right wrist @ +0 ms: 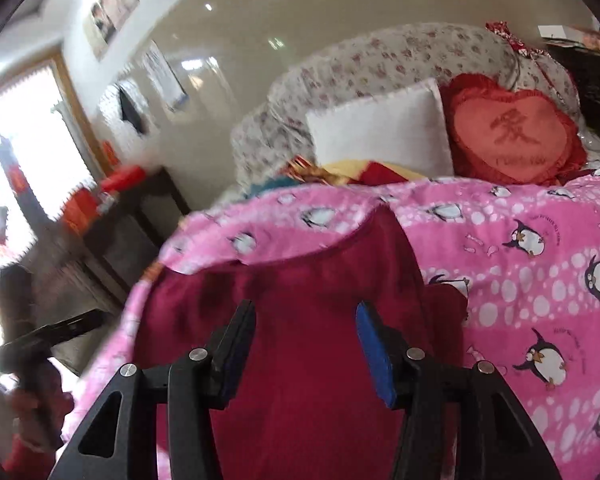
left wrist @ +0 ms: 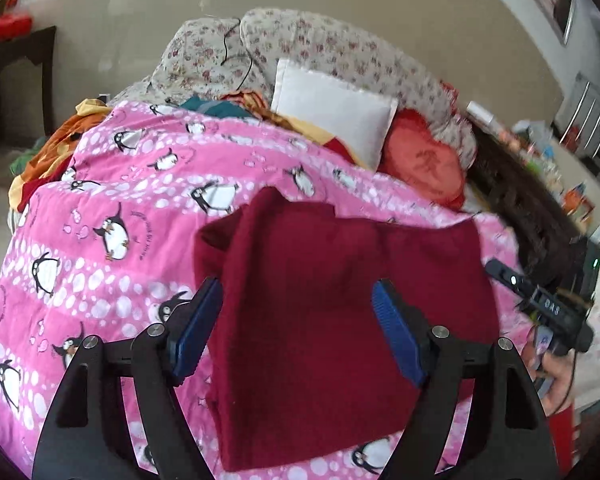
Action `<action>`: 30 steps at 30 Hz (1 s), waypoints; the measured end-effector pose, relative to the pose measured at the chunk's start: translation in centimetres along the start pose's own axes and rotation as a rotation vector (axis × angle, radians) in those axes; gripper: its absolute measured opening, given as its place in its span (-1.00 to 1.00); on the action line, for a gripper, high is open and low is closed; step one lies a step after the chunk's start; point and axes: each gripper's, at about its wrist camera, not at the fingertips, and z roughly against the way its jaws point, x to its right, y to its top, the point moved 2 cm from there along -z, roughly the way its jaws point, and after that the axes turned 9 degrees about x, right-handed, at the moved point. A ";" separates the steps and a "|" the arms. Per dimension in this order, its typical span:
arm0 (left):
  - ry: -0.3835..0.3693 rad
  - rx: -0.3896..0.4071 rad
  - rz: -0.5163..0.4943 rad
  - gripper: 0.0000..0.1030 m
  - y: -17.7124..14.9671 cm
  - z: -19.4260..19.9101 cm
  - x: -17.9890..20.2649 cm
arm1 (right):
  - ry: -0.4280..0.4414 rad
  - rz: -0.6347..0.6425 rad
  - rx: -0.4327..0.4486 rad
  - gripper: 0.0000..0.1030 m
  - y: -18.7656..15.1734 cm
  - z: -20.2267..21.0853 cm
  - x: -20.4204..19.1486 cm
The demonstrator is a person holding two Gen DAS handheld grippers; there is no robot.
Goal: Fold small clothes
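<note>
Two grippers hang over a dark red garment [left wrist: 340, 300] spread on a pink penguin blanket [left wrist: 100, 216] that covers a bed.

In the left wrist view, going left to right: a dark desk [left wrist: 24, 60] stands by the far wall at the left edge, with something red on it. An orange cloth [left wrist: 56, 144] lies bunched at the blanket's far left corner. The left gripper [left wrist: 296, 300] stands with its jaws spread wide; its blue pads [left wrist: 196, 332] sit over the garment's left part and touch no fold of it that can be seen. Behind the blanket sit a white pillow [left wrist: 332, 116] and, just beside it, a red heart cushion [left wrist: 424, 164], both against a floral-covered backrest [left wrist: 300, 48]. At the far right the right gripper [left wrist: 540, 300] shows from the side, with long dark hair [left wrist: 528, 208] above it.

In the right wrist view, again left to right: a bright window, blurred, then the left gripper's dark shape [right wrist: 48, 336] low at the edge, too blurred to read. The right gripper [right wrist: 304, 328] has its jaws apart — nothing pinched — over the garment [right wrist: 300, 300], whose curved edge lies toward the pillow [right wrist: 380, 128]. The heart cushion [right wrist: 512, 132] rests right of the pillow, touching it. The blanket [right wrist: 540, 260] fills the right side.
</note>
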 end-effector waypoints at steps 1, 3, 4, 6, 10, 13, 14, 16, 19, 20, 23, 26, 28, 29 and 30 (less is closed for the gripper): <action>0.010 -0.020 -0.002 0.51 -0.3 -1.6 0.1 | -0.013 -0.001 -0.015 -0.03 -0.2 -1.3 0.3; 0.042 -0.045 -0.007 0.51 -0.9 -4.1 -0.1 | -0.057 0.001 -0.040 -0.03 -0.6 -3.8 1.0; 0.067 -0.050 -0.007 0.51 -1.1 -5.1 -0.4 | -0.091 -0.012 -0.059 -0.03 -0.8 -5.4 1.9; 0.121 -0.065 -0.004 0.51 -1.4 -7.4 -1.3 | -0.110 -0.051 -0.090 -0.02 -1.1 -7.6 3.1; 0.136 -0.114 0.070 0.55 -0.8 -9.9 -3.2 | -0.134 -0.067 -0.169 -0.02 -0.5 -9.6 4.1; 0.133 -0.109 0.076 0.55 -0.3 -9.1 -2.9 | -0.138 -0.025 -0.159 -0.02 0.2 -7.2 2.8; 0.131 -0.096 0.058 0.55 -0.4 -8.4 -2.6 | -0.131 -0.017 -0.137 -0.02 0.3 -5.9 2.2; 0.134 -0.079 0.035 0.55 -0.7 -7.3 -2.1 | -0.113 -0.006 -0.107 -0.02 -0.4 -2.7 1.1; 0.125 -0.065 0.007 0.55 -2.0 -5.7 -1.6 | -0.138 0.040 -0.113 -0.02 -2.8 0.6 0.1; 0.132 -0.055 -0.002 0.55 -2.5 -5.1 -1.5 | -0.149 0.047 -0.117 -0.02 -3.6 1.1 0.1; 0.155 -0.020 -0.036 0.55 -4.1 -4.3 -1.2 | -0.173 0.055 -0.090 -0.01 -5.9 1.2 0.9; 0.194 -0.077 -0.062 0.55 -5.8 -5.1 -1.2 | -0.191 0.063 -0.083 -0.01 -5.8 1.0 0.5; 0.203 -0.062 -0.062 0.55 -6.4 -4.6 -1.3 | -0.155 0.042 -0.085 -0.01 -4.9 1.9 -0.4; 0.206 -0.046 -0.061 0.55 -6.5 -4.1 -1.3 | -0.135 0.027 -0.071 -0.01 -4.6 2.5 -0.9; 0.210 -0.033 -0.060 0.55 -6.5 -3.6 -1.3 | -0.115 0.010 -0.042 -0.01 -4.2 3.5 -1.5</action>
